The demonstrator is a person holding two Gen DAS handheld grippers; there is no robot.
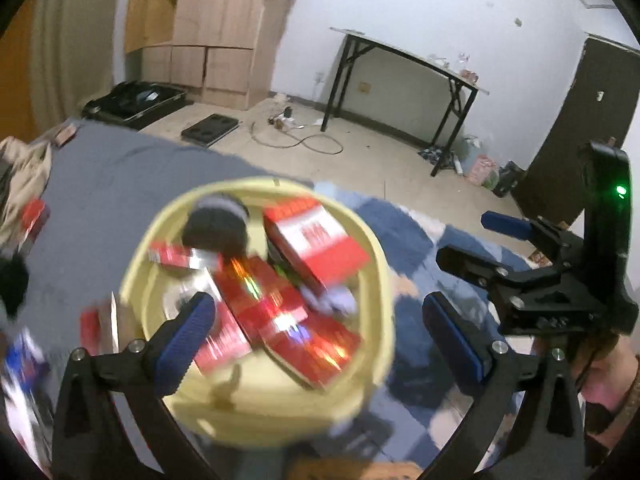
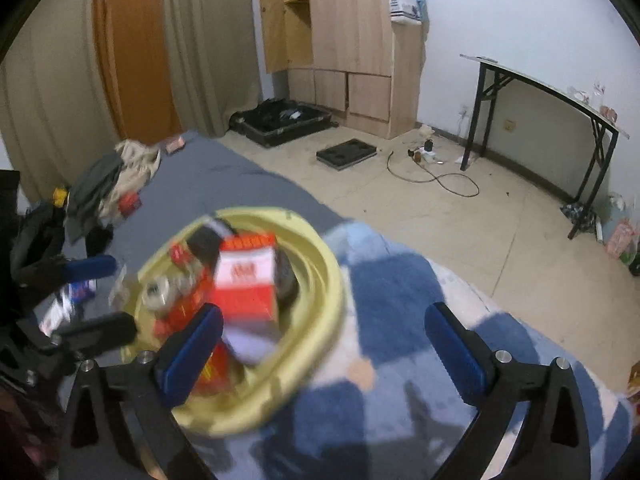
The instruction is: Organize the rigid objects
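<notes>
A pale yellow round basket (image 1: 376, 264) sits on the bed and also shows in the right wrist view (image 2: 320, 240). It holds several red boxes (image 1: 264, 300), a red and white box (image 1: 316, 240) (image 2: 246, 280), a dark round object (image 1: 216, 228) and a shiny can (image 2: 160, 292). My left gripper (image 1: 320, 336) is open and empty just above the basket. My right gripper (image 2: 324, 344) is open and empty, over the basket's right rim; it also shows in the left wrist view (image 1: 476, 240). The left gripper also shows in the right wrist view (image 2: 100, 296). Both views are blurred.
The bed has a grey sheet (image 1: 120, 172) and a blue and white blanket (image 2: 400, 300). Loose red boxes (image 1: 34, 216) and clothes (image 2: 108, 184) lie at the left. Farther off stand a wardrobe (image 2: 348, 40), an open suitcase (image 2: 280, 120) and a black-legged table (image 1: 404, 68).
</notes>
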